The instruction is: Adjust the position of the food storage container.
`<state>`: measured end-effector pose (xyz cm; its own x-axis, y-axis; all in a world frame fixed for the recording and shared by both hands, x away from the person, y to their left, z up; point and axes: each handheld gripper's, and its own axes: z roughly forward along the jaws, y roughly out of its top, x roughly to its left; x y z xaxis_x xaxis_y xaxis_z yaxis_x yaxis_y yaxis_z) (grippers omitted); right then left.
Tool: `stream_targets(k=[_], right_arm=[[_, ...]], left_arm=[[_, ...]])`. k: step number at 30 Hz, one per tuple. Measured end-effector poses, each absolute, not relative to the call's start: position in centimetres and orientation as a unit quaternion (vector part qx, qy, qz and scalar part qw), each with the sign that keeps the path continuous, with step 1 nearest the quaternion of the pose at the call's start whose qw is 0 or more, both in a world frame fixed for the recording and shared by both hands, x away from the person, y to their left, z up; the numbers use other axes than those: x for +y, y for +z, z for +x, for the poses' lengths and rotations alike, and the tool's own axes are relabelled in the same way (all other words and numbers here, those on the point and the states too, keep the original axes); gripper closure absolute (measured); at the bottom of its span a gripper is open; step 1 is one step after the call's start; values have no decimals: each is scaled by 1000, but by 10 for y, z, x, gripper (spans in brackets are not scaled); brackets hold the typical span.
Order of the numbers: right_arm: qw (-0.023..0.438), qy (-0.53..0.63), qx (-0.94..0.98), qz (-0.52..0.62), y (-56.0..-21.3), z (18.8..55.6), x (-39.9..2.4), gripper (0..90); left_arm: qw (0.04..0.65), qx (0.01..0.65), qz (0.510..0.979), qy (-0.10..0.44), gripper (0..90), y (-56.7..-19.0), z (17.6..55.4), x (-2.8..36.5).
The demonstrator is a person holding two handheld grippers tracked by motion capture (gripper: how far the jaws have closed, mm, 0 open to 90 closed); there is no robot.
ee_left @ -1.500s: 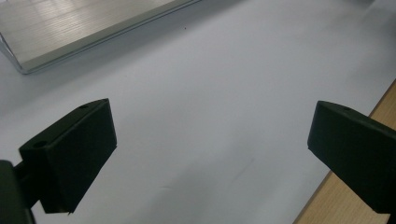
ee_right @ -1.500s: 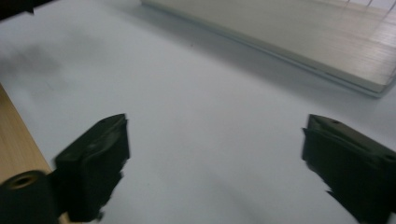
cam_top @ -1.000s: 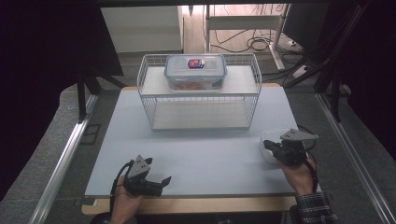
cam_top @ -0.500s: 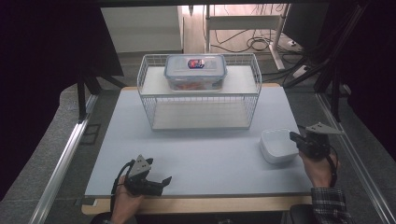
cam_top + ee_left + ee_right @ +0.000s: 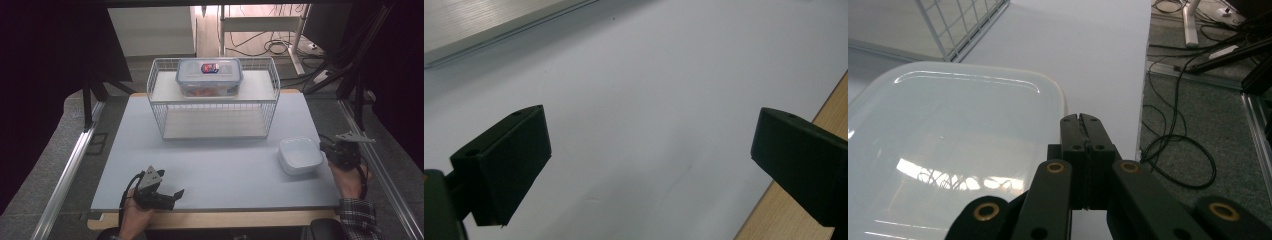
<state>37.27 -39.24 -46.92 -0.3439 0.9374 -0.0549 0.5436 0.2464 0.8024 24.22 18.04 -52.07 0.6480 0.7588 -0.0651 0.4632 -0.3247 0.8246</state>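
Two claws | left claw [image 5: 172, 194] released, low at near edge | right claw [image 5: 324, 148] clenched, empty, beside white bowl [image 5: 299, 155]

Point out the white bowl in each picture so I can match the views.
High view: the white bowl sits on the table's right side, just left of the right gripper.
Right gripper view: the bowl takes up the left and centre, with the gripper's shut fingers at its right edge.
Left gripper view: bare table between open fingers; no bowl here.
Shared landmark: the white wire rack, also at the right gripper view's top left.
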Motion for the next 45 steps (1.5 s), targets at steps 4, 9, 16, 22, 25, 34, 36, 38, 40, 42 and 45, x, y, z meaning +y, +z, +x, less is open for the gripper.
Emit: stream_targets(k=[4, 9, 16, 22, 25, 34, 36, 38, 40, 42, 45], right_arm=[[269, 352, 741, 505, -472, 375, -393, 899], [256, 358, 748, 497, -473, 375, -387, 899], [229, 365, 764, 480, -474, 372, -370, 899], [212, 366, 782, 457, -474, 368, -351, 899], [210, 366, 788, 449, -474, 367, -346, 899], [166, 380, 804, 426, -477, 361, -317, 898], [157, 383, 808, 419, -477, 360, -310, 899], [153, 384, 810, 416, -478, 360, -306, 898], [147, 386, 815, 407, -478, 358, -298, 898], [145, 387, 818, 401, -479, 358, -291, 898], [134, 391, 822, 392, -480, 357, -281, 898]], left_arm=[[438, 385, 795, 169, 23, -520, 242, 181], [437, 384, 796, 169, 24, -521, 242, 181], [438, 383, 795, 169, 23, -521, 242, 181], [438, 382, 796, 169, 23, -521, 242, 181], [438, 382, 796, 169, 23, -521, 242, 181], [437, 381, 797, 170, 24, -521, 242, 180], [437, 381, 797, 170, 24, -521, 242, 180], [436, 381, 798, 170, 23, -521, 242, 180], [436, 380, 798, 170, 24, -521, 242, 180], [436, 380, 798, 170, 24, -521, 242, 180], [436, 380, 797, 172, 24, -521, 242, 179]])
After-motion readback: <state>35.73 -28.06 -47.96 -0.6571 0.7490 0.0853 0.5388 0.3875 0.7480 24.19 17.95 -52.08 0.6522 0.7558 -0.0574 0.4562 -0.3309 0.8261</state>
